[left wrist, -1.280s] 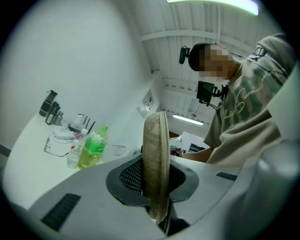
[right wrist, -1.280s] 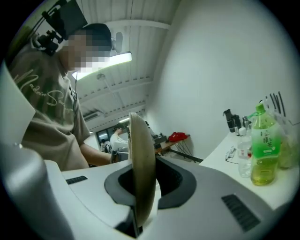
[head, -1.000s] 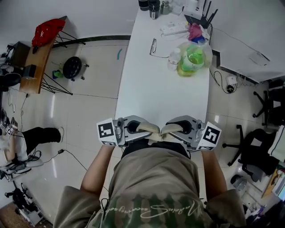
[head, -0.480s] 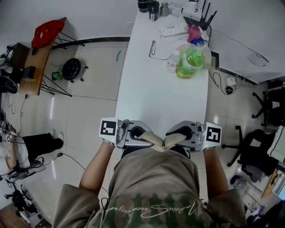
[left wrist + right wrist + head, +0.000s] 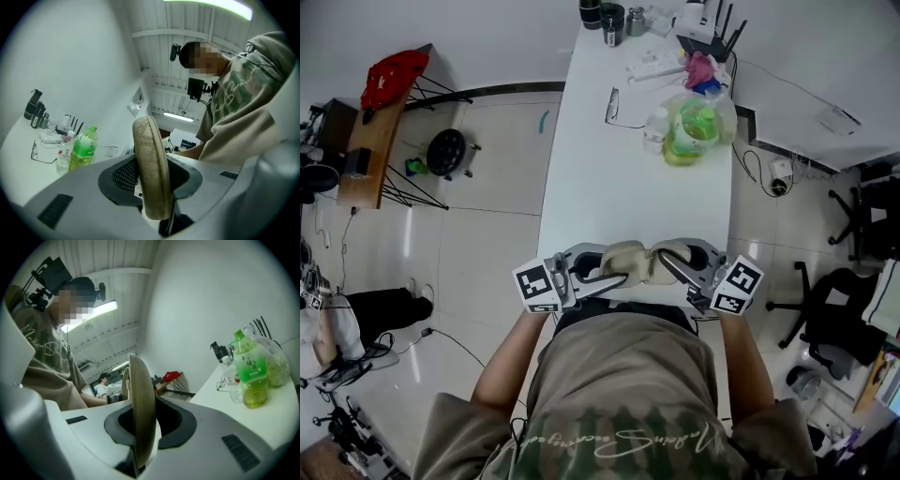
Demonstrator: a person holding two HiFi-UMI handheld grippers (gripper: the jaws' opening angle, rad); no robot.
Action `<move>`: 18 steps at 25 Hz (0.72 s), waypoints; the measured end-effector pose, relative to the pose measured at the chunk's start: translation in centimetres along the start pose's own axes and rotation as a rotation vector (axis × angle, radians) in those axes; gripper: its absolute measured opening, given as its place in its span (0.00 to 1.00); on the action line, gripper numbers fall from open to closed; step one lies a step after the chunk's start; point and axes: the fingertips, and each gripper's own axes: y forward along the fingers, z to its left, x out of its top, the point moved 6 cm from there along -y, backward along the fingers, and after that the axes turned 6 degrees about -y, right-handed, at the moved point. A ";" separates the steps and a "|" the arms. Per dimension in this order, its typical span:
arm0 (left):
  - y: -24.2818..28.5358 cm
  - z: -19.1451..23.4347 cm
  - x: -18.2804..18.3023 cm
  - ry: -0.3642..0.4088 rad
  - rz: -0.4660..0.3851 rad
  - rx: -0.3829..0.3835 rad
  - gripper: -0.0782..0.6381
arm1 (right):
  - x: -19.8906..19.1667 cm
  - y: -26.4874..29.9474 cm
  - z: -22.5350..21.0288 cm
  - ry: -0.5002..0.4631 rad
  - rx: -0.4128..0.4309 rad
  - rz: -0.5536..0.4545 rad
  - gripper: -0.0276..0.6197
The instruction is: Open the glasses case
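A beige fabric glasses case (image 5: pixel 637 260) hangs between my two grippers over the near edge of the white table (image 5: pixel 628 187), its two halves spread apart. My left gripper (image 5: pixel 621 277) has one half standing upright between its jaws (image 5: pixel 149 164). These jaws have just been opening, and the pads still sit against that half. My right gripper (image 5: pixel 664 266) is shut on the thin rim of the other half (image 5: pixel 140 399). In the gripper views the left gripper (image 5: pixel 151 180) and right gripper (image 5: pixel 140 427) point at each other, level.
At the table's far end lie folded spectacles (image 5: pixel 612 101), a small water bottle (image 5: pixel 653 127), a green drink bottle (image 5: pixel 684 131) in a plastic bag, a power strip (image 5: pixel 652 64), a router (image 5: pixel 703 23) and dark cups (image 5: pixel 605 13). The person's torso meets the near edge.
The case went from nearly closed, through a V, to spread wide. Both grippers moved lower and slightly forward over the table, the right one tilting; the left jaws stand wider.
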 end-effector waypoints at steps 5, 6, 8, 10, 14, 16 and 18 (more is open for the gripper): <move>0.1 0.0 -1.3 0.067 0.101 0.064 0.33 | -1.4 -0.1 -1.2 0.073 -0.036 0.035 0.13; 0.1 0.0 -1.6 0.082 0.112 0.079 0.33 | -1.6 0.0 -1.3 0.078 -0.038 0.039 0.13; -0.1 0.2 -2.0 0.105 0.130 0.114 0.34 | -1.9 0.1 -1.4 0.082 -0.042 0.044 0.13; -0.3 0.2 -2.1 0.093 0.125 0.134 0.34 | -2.1 0.3 -1.6 0.093 -0.041 0.044 0.13; -0.1 -0.3 -1.3 0.074 0.099 0.144 0.38 | -2.1 0.2 -2.4 0.141 -0.040 0.017 0.13; 0.0 -0.3 -1.4 0.095 0.110 0.160 0.40 | -2.3 0.1 -2.9 0.152 -0.045 0.019 0.13; -0.1 -0.2 -1.5 0.103 0.110 0.177 0.40 | -2.4 0.4 -3.1 0.160 -0.042 0.027 0.13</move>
